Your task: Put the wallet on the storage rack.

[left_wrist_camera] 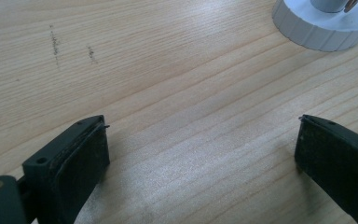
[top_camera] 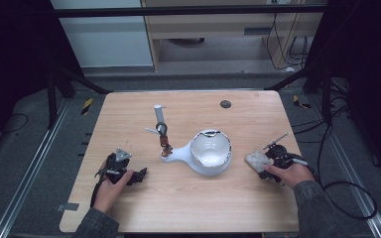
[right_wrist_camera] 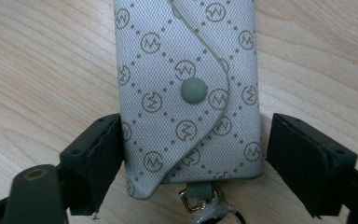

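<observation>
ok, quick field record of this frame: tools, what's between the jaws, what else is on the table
right tool: jaws around a grey patterned key pouch; left pad touches it, a gap shows at the right pad
key pouch: lies flat on the table, snap flap shut, metal clasp at its near end
left tool: open, nothing between the jaws, bare wood below
table centre: white lamp with round head
far edge: dark round cap

Wooden table (top_camera: 188, 198): white lamp (top_camera: 201, 153) at centre, grey patterned pouch (top_camera: 258, 160) right
</observation>
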Tool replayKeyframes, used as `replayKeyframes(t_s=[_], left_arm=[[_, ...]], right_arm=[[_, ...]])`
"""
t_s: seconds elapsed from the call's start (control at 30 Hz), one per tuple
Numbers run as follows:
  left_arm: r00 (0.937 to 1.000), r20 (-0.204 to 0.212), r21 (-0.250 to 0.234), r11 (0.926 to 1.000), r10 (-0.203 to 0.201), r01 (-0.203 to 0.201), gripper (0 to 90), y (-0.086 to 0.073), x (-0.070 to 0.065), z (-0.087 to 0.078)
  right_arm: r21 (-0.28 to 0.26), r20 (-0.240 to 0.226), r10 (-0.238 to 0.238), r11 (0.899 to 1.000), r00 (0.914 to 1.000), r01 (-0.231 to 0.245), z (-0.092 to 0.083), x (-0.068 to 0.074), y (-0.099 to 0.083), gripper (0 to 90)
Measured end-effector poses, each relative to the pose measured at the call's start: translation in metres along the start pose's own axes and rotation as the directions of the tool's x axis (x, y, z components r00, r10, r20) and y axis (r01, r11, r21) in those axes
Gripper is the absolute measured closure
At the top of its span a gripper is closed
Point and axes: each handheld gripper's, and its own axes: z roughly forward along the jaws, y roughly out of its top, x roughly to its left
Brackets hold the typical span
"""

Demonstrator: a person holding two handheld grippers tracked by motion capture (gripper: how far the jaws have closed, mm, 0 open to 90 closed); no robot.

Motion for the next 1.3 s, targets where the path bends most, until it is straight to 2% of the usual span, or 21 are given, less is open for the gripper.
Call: replayKeyframes(t_s=[0.07,0.3,0.33,0.67,0.97,1.0,1.3], left_arm=[[1.0000,0.001,0.000,1.0000,0.001,-0.001,2.4,0.000,0.000,0.000],[1.0000,0.004,0.003,1.0000,0.007,-0.007,2.4,0.000,0.000,0.000],[1.0000,0.004,0.003,1.0000,0.007,-0.007,2.4,0.000,0.000,0.000],[1.0000,0.005,0.003,1.0000,0.008,-0.008,2.4,0.000,-0.001,0.000],[1.0000,0.004,0.003,1.0000,0.006,-0.006,2.3,0.000,-0.001,0.000],[1.0000,0.004,0.003,1.0000,0.006,-0.006,2.3,0.000,-0.001,0.000],[1.0000,0.003,0.003,1.0000,0.005,-0.005,2.3,0.000,-0.001,0.000]], right_arm=[[0.008,-0.001,0.016,1.000,0.9999,-0.016,0.001,0.001,0.000,19.3],[0.013,-0.010,0.016,1.000,0.9998,-0.016,0.002,0.001,0.001,21.8],[0.009,-0.006,-0.002,1.000,1.0000,0.002,0.002,0.001,0.001,25.8],[0.018,0.035,-0.048,0.999,0.9982,0.048,-0.005,0.006,0.004,30.7],[-0.019,0.064,-0.111,0.993,0.9917,0.112,-0.032,0.011,0.008,31.2],[-0.020,0.066,-0.106,0.994,0.9921,0.108,-0.036,0.012,0.009,31.2],[-0.037,0.100,-0.164,0.985,0.9814,0.168,-0.062,0.020,0.014,31.4]])
